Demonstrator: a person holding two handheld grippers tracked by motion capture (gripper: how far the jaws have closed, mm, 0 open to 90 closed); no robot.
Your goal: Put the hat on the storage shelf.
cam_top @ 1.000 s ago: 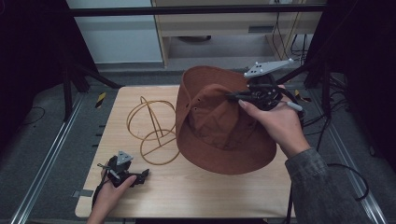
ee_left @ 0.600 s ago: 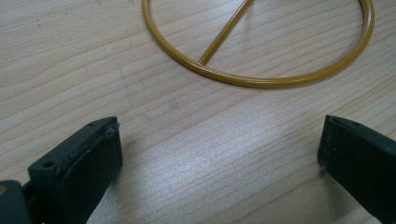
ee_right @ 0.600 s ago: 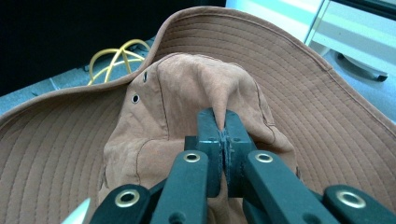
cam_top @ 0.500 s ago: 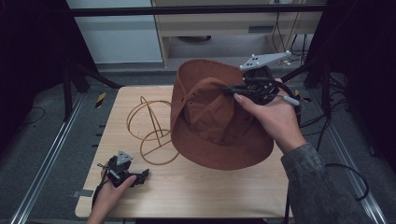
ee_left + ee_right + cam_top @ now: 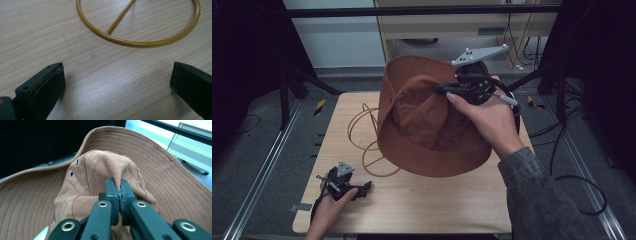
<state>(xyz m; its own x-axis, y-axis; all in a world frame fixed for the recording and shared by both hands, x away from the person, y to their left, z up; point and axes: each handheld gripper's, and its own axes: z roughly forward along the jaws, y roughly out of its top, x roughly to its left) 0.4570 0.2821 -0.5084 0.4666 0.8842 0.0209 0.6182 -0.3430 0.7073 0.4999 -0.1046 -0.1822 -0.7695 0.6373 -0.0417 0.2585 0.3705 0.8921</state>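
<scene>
Since the earlier frames the brown brimmed hat [image 5: 432, 127] has been lifted and tipped further upright, its brim now rising above the far edge of the wooden table [image 5: 422, 205], carried by the right gripper [image 5: 443, 90]; the left gripper [image 5: 362, 189] has kept to its spot at the table's near left corner. The right gripper view gives what the high view cannot: the jaws pressed together on a fold of the hat's crown [image 5: 100, 177], with two small metal eyelets [image 5: 72, 173] beside the pinch and the stitched rings of the brim all round. The left gripper view shows its jaws spread wide with nothing between them (bare wood grain below) and, just ahead, the base ring of the yellow wire hat stand [image 5: 140, 43]. In the high view the hat hides most of that stand [image 5: 362, 125], leaving loops at its left. The stand's upper part is cut off in the left gripper view.
</scene>
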